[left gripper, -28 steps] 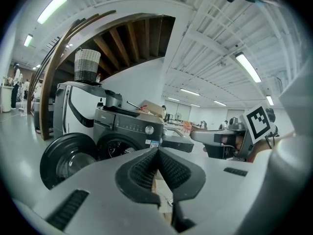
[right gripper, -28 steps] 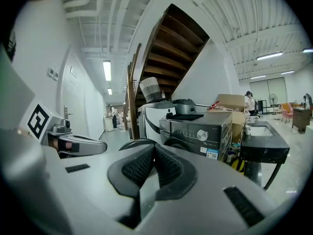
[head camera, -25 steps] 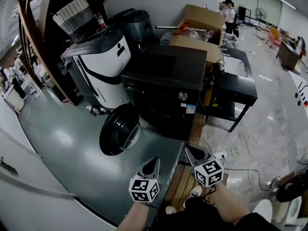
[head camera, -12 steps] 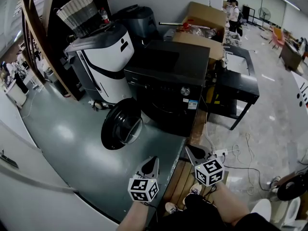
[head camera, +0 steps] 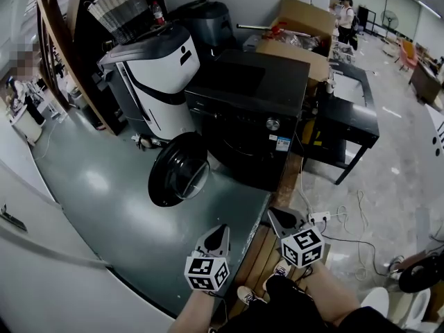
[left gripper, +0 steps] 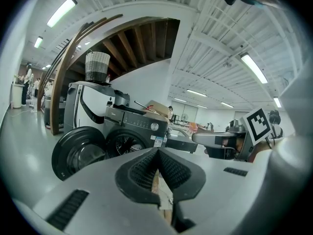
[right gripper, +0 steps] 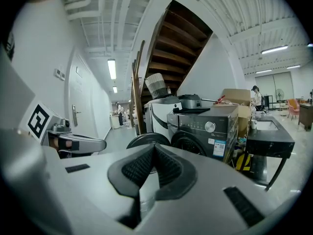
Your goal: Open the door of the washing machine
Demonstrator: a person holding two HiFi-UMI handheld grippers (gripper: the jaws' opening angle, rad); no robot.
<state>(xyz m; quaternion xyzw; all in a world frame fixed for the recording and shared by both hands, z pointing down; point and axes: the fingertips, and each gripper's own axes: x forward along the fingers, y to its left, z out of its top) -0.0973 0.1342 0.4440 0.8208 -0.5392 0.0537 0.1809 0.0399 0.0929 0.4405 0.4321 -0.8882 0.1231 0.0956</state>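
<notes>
While the round door of the black washing machine stands wide open, ahead of our left tool and well apart from it, we hold both tools clenched on nothing. Our right tool sits just beside the left. Beyond the machine stands a cardboard box.

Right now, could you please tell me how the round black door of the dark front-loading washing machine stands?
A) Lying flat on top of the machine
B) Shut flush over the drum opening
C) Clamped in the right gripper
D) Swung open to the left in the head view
D: the round black door stands swung out at the left of the dark washing machine, leaving the drum opening uncovered.
</notes>
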